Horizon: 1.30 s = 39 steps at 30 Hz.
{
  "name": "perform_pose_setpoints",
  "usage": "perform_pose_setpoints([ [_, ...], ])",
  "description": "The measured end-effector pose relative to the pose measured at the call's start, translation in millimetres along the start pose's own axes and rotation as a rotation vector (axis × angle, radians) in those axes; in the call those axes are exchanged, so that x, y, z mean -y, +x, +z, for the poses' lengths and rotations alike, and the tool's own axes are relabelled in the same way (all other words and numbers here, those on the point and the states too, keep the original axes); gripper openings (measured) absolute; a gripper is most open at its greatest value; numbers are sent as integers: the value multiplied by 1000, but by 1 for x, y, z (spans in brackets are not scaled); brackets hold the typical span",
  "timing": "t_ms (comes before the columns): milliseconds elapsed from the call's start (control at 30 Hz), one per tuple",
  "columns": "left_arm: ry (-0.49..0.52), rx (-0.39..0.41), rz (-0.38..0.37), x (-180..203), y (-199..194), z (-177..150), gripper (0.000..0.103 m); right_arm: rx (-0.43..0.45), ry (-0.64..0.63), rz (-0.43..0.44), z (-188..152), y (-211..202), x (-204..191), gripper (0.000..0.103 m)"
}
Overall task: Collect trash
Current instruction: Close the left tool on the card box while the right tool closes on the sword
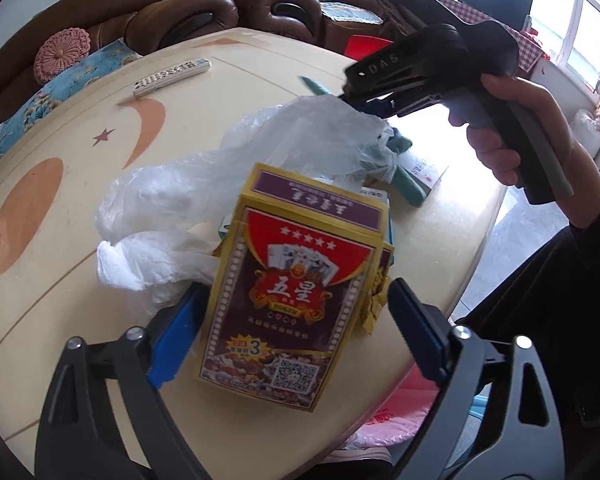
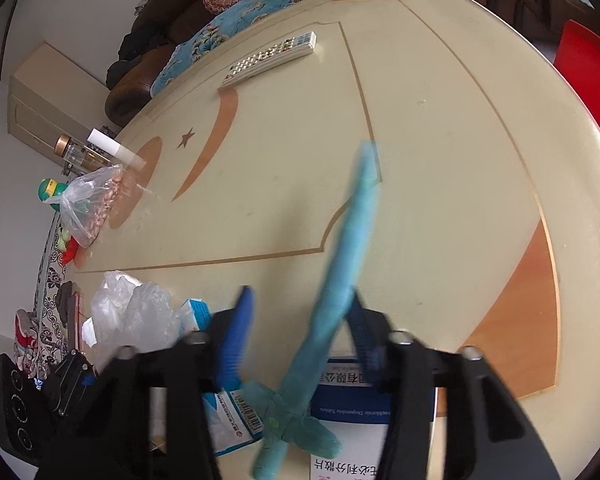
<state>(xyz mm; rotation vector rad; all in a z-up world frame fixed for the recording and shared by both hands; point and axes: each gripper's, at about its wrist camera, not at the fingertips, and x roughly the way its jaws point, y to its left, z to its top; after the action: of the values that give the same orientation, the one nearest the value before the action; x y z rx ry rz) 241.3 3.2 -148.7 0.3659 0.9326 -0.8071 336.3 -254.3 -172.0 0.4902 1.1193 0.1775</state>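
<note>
My left gripper (image 1: 296, 312) is shut on a red and yellow playing-card box (image 1: 296, 280) and holds it upright over the cream table (image 1: 80, 208). Behind it lie a crumpled clear plastic bag (image 1: 260, 160) and white tissue (image 1: 140, 260). My right gripper (image 2: 300, 320) is open, its fingers either side of a blurred teal toy sword (image 2: 340, 280) that leans against the right finger. Under it lie a blue and white medicine box (image 2: 360, 412) and a smaller blue box (image 2: 236, 420). The right gripper also shows in the left wrist view (image 1: 364, 92), above the bag.
A white remote (image 2: 272, 56) lies at the far side of the table. A bag of peanuts (image 2: 96, 204), a glass jar (image 2: 76, 152) and a white tube (image 2: 116, 150) sit at the left edge. A brown sofa (image 1: 220, 4) stands behind. A pink bag (image 1: 396, 416) hangs below the table's near edge.
</note>
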Motion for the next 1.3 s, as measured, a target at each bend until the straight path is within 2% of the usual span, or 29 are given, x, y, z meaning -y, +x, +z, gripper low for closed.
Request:
perform_pose_setpoints([
  [167,-52,1,2,-8,-2,0,77,7,0,8,-1,-1,-1,24],
  [267,-54,-12,-4,-8,0,-1,77,-9,-25,-38,-2,4,-4,26],
  [400,-15,-31,35,0,6,-2,77,-16,-33,-66,-1,8,-4,26],
  [533,-36,-28,24,-4,3,-4,77,-8,-75,-108,-1,12,-14,26],
  [633,-51,-28,24,-7,2,-5,77,-9,-124,-146,-3,14,-25,34],
  [733,-44,-33,35,-6,4,-7,77,-5,-167,-200,-6,17,-33,33],
  [800,-41,-39,44,-5,5,-9,71,1,-187,-237,-7,17,-36,27],
  [833,-40,-41,52,-4,5,-9,70,6,-204,-270,-8,18,-38,20],
  [867,-44,-45,57,-5,6,-10,69,8,-207,-278,-7,18,-37,17],
  [1100,-90,-45,50,-12,3,-12,61,4,-195,-238,-9,20,-39,15],
  [1300,-98,-40,52,-12,0,-12,60,70,-190,-233,-7,5,-43,15],
])
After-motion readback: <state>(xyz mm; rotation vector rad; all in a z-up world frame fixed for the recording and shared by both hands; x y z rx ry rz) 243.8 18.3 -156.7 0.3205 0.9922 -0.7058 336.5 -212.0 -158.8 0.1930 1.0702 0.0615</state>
